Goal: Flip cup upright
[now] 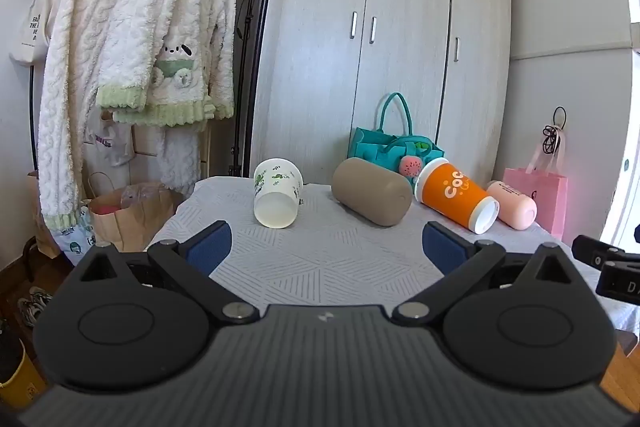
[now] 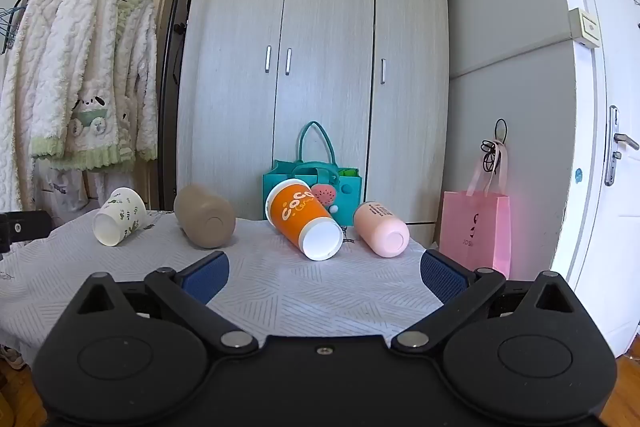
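**Four cups down, none yet righted**

Nothing of the job is done so far, as I judge it. Four cups lie on their sides on the desk (image 1: 320, 267), which wears a pale patterned cloth, and both claws hang back at the near edge with nothing in them.

The left claw (image 1: 326, 247) has its blue pads spread wide apart. Just ahead of it and a little to its left lies the white cup (image 1: 277, 193) with green leaf prints, its base toward the claw. Ahead and slightly to the right is the tan cup (image 1: 372, 197), then further right the orange cup (image 1: 456, 195) and the pink cup (image 1: 512, 205), these last two nearly touching.

The right claw (image 2: 324, 277) is likewise spread wide and empty. The orange cup (image 2: 304, 219) lies almost straight ahead of it, white base turned toward the claw; the pink cup (image 2: 382, 229) sits just to the right of that, and the tan cup (image 2: 204, 221) and white cup (image 2: 119, 215) lie off to its left.

Beyond the cups stand a teal bag (image 2: 312, 183) and a wardrobe (image 2: 316, 47); a pink bag (image 2: 476, 227) stands off to the right.

All remains: each claw must reach, close on a cup and stand it on its base. Which goes first I cannot tell.
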`<state>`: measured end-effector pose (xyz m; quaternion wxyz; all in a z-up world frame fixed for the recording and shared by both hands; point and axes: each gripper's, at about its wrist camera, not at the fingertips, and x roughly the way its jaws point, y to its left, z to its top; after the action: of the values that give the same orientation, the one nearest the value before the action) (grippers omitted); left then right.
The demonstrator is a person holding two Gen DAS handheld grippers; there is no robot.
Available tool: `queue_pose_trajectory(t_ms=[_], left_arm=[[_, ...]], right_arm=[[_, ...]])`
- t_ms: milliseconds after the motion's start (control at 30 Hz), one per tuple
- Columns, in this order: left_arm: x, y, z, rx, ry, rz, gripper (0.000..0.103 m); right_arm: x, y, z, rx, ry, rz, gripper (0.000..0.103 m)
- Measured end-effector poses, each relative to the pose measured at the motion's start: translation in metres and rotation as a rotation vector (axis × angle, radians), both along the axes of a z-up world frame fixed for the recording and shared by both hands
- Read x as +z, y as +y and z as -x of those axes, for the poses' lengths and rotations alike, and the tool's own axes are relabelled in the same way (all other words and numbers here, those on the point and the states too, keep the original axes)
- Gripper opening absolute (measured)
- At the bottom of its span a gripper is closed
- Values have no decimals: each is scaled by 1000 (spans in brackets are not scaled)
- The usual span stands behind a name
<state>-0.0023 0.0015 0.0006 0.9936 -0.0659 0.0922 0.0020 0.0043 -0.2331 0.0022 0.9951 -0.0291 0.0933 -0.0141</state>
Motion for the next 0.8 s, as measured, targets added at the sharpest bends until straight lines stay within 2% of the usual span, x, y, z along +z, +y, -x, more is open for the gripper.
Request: queue_pose_trajectory(t_ms=[267,467,800], left_arm=[[-3,-6,2,13,-9,3,103],[-1,9,3,14,4,50,103],[-2,13,5,19,12,24,103]], right_arm=[[0,1,1,0,-5,0,103],[-2,-3,2,-5,-11,3,103],[0,2,2,-7,-3,4,103]])
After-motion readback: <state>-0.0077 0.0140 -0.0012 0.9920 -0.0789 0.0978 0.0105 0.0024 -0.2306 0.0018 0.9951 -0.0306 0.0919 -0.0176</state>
